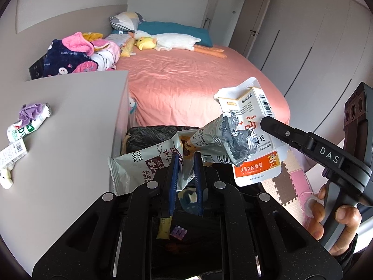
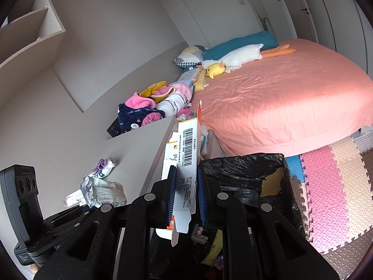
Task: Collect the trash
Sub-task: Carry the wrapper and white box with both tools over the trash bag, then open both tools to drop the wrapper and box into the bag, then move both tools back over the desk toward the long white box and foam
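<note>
Left tool [image 1: 185, 170] clamps limp, crinkly snack wrapper [image 1: 163, 161] mid-body; right tool [image 2: 185, 193] pinches light, crushable flattened carton [image 2: 186, 163] by its panel.

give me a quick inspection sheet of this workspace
surface: grey cabinet top, mostly bare
job's things: snack wrapper and flattened white-orange carton, both held above the black-lined bin
clutter: crumpled packets lie on the cabinet's left part
grippers: left hand-held gripper shut on the snack wrapper; right hand-held gripper shut on the carton
cables: nothing seen
surroundings: pink bed, plush toys, foam floor mats
</note>
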A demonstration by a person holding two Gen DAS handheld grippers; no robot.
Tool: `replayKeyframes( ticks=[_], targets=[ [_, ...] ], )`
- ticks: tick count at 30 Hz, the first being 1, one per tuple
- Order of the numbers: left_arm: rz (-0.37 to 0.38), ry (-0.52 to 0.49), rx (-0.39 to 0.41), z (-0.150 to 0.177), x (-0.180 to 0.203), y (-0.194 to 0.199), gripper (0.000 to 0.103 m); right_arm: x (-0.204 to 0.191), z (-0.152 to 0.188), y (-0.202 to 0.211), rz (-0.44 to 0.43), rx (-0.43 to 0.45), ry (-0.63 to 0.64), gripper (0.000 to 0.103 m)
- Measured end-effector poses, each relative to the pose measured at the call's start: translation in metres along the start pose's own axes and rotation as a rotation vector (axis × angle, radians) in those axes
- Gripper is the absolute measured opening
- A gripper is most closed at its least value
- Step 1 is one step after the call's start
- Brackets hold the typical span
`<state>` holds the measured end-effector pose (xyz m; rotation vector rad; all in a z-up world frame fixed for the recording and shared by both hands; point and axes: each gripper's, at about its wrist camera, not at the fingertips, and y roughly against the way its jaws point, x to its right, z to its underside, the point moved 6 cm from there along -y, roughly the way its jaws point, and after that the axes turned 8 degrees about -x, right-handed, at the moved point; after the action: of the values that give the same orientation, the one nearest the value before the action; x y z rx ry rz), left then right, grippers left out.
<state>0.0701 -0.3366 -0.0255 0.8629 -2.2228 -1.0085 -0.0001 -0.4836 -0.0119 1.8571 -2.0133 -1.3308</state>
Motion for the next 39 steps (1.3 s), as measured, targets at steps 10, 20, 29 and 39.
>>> replayKeyframes(
  ticks=[10,20,29,39],
  targets=[
    [0.077,0.000,-0.099,0.003,0.013,-0.034,0.096,0.027,-0.002,0.010,0.099,0.007,-0.025,0.048],
    [-0.087,0.027,-0.022,0.009,-0.024,-0.015,0.097,0.041,-0.003,0.010,0.138,0.036,-0.066,0.087],
    [-0.094,0.052,-0.022,0.021,-0.040,-0.011,0.097,0.021,0.003,-0.004,0.128,0.012,-0.031,0.087],
    [-0.133,0.093,-0.005,0.029,-0.073,0.004,0.097,-0.015,0.012,-0.030,0.097,-0.038,0.032,0.087]
  ],
)
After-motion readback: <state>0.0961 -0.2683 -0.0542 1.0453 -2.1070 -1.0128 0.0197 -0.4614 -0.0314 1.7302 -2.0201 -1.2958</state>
